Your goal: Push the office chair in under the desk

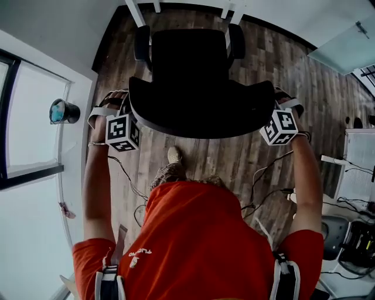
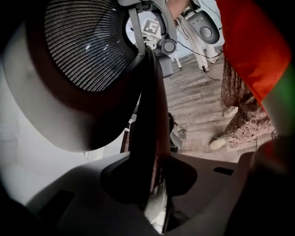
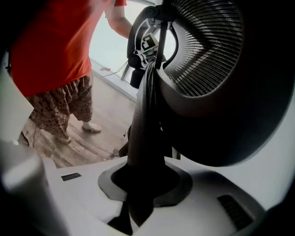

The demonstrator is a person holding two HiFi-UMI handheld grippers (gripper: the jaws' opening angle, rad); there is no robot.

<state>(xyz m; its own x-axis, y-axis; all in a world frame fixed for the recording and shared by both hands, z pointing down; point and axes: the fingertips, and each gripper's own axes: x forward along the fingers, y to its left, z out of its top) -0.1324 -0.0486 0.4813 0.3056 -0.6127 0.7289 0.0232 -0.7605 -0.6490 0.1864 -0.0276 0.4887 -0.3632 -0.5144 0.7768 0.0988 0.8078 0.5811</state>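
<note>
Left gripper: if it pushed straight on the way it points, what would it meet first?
The office chair's backrest: its edge already sits between the left gripper's jaws, so nothing lies before it.

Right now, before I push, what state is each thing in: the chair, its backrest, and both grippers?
Office chair: upright on the wood floor, seat still short of the white desk legs.
Backrest: upright, clamped at both side edges.
Left gripper: shut on the backrest's left edge.
Right gripper: shut on the backrest's right edge.
</note>
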